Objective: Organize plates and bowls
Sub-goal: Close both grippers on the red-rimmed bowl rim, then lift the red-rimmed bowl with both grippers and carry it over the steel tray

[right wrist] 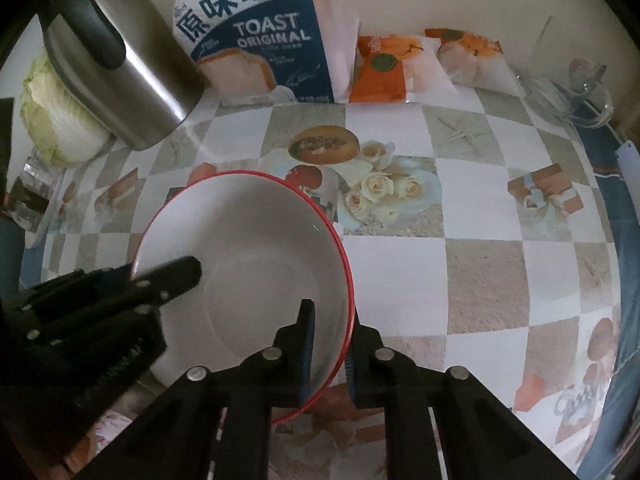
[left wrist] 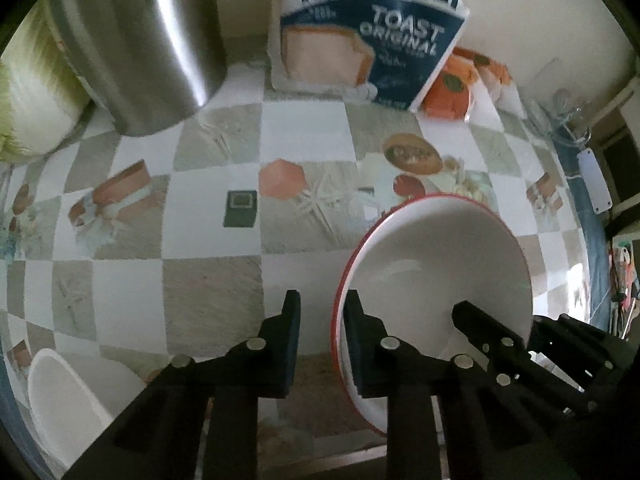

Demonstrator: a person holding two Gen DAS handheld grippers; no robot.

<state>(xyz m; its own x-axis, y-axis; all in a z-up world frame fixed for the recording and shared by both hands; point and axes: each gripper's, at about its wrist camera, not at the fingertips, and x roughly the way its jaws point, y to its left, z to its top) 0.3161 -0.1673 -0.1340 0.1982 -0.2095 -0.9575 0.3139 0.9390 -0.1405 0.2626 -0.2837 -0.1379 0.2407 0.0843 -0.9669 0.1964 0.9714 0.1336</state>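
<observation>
Right wrist view, white red-rimmed bowl [right wrist: 248, 248], L [left wrist: 322, 312] & R gripper [right wrist: 332, 320] jaws narrow, pinching rim

Fig.: free room & obstacles on the checked tablecloth [right wrist: 480, 216]. Back edge is being blocked w/ a row: steel kettle [right wrist: 120, 68], toast bag [right wrist: 256, 36], orange snack packs [right wrist: 384, 68], all standing close along the wall. Napa cabbage [right wrist: 56, 120] is crowding the far-left corner beside the kettle; glass lid [right wrist: 576, 92] is sitting at far right. Red-rimmed bowl [right wrist: 240, 272] is taking up the near centre, w/ left gripper [left wrist: 322, 312] and right gripper [right wrist: 330, 320] straddling opposite rims, so approach there is being closed off. White dish [left wrist: 60, 400] is occupying the near-left corner in left view. Wide open lane is lying right of the bowl and btw. bowl and back row.
</observation>
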